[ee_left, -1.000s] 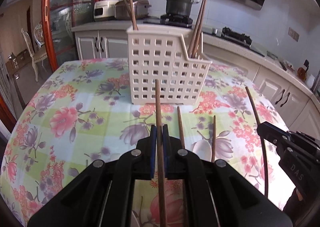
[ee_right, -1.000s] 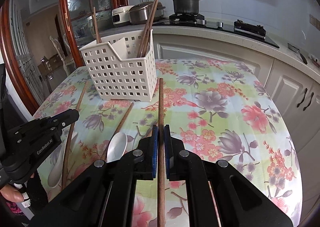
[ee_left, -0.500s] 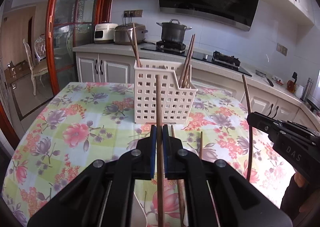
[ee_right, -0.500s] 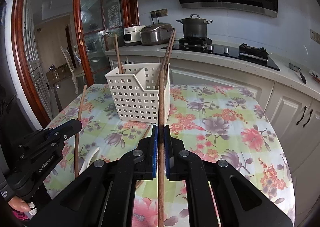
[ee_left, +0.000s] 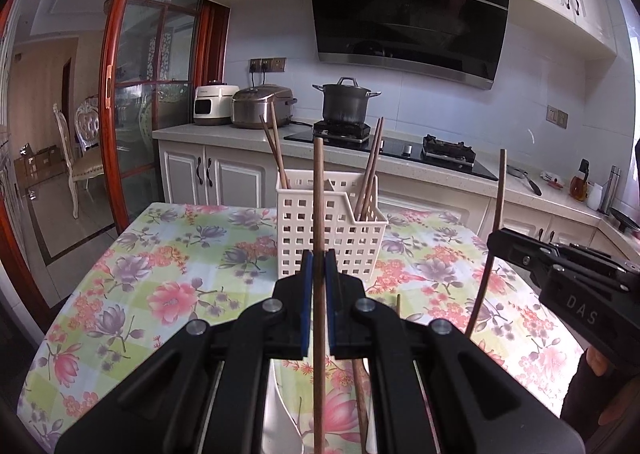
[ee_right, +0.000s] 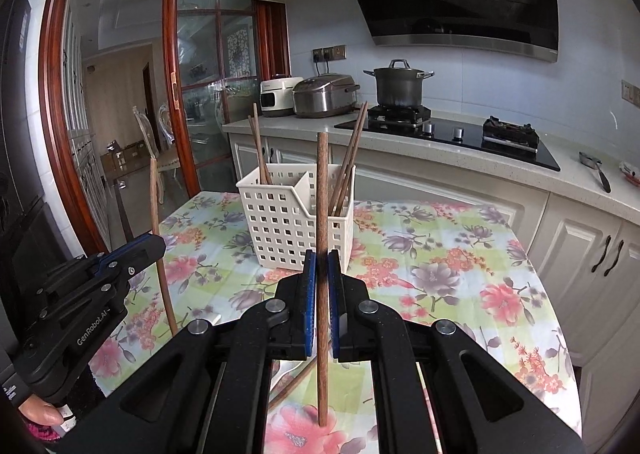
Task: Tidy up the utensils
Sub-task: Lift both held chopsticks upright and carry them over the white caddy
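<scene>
wooden chopstick, brown, is standing upright in the left gripper, the blue pads pinching it on both sides; its lower end is hanging above the table between the black arms. second chopstick, same wood, is standing upright in the right gripper, jaws pressing shut on it the same way, its tip hanging over a pink flower in the cloth. each gripper is showing in the other's view: the right one at the right edge with its stick rising above it, the left one at the left edge likewise.

white basket, plastic, grid-holed, two compartments, is sitting on the table beyond both grippers. two chopsticks are leaning in its left compartment, a few more in its right.

floral cloth, pink and purple on green and white, is covering the table. white spoon and another loose chopstick are lying on it under the left gripper, partly hidden.

grey pot is sitting on the stove behind; two rice cookers are standing on the counter to its left.
</scene>
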Tool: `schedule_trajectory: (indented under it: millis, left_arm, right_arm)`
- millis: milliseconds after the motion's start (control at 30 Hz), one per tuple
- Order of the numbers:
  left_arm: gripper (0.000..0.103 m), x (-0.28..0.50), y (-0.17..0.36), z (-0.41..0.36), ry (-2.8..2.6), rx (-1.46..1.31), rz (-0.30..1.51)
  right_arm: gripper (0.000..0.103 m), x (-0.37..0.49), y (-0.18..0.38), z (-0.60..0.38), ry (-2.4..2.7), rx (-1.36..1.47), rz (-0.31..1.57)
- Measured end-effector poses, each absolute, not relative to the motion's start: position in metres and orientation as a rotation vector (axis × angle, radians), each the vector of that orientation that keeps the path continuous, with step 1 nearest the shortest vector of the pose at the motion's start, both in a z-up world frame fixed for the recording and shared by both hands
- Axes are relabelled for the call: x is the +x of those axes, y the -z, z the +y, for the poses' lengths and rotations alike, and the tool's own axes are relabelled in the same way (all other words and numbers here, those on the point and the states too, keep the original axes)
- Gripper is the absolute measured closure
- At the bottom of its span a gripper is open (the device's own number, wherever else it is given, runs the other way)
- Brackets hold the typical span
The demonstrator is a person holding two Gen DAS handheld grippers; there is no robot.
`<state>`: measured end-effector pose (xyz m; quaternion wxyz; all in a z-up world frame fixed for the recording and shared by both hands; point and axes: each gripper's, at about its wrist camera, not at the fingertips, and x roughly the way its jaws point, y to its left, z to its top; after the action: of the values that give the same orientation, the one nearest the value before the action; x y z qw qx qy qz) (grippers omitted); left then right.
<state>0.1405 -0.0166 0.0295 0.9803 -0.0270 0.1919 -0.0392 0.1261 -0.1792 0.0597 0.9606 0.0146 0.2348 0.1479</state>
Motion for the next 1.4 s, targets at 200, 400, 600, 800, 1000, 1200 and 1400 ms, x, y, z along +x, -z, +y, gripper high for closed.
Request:
schedule_trajectory:
  millis: [200, 400, 600, 800, 1000, 1200, 1400]
  left_arm:
    - [0.097, 0.146, -0.040, -0.021, 0.083, -0.028, 0.360]
    - [0.097, 0.158, -0.056, -0.020, 0.077, -0.013, 0.341]
    - [0.097, 0.163, -0.075, -0.016, 0.072, -0.015, 0.314]
    - [0.097, 0.168, -0.086, -0.016, 0.080, 0.004, 0.304]
    - [0.097, 0.189, -0.107, -0.014, 0.080, 0.024, 0.299]
    - [0.097, 0.215, -0.143, -0.008, 0.068, 0.017, 0.283]
    - [0.097, 0.235, -0.174, -0.010, 0.049, 0.023, 0.248]
  right_arm:
    - [0.097, 0.130, -0.066, -0.176, -0.305, 0.015, 0.463]
    - [0.097, 0.142, -0.080, -0.174, -0.298, 0.002, 0.441]
    - [0.097, 0.151, -0.091, -0.167, -0.301, -0.024, 0.425]
    - [0.097, 0.168, -0.104, -0.164, -0.307, -0.030, 0.412]
    - [0.097, 0.193, -0.122, -0.164, -0.300, -0.013, 0.408]
    - [0.097, 0.220, -0.137, -0.163, -0.292, 0.020, 0.413]
    - [0.097, 0.241, -0.153, -0.161, -0.291, 0.047, 0.402]
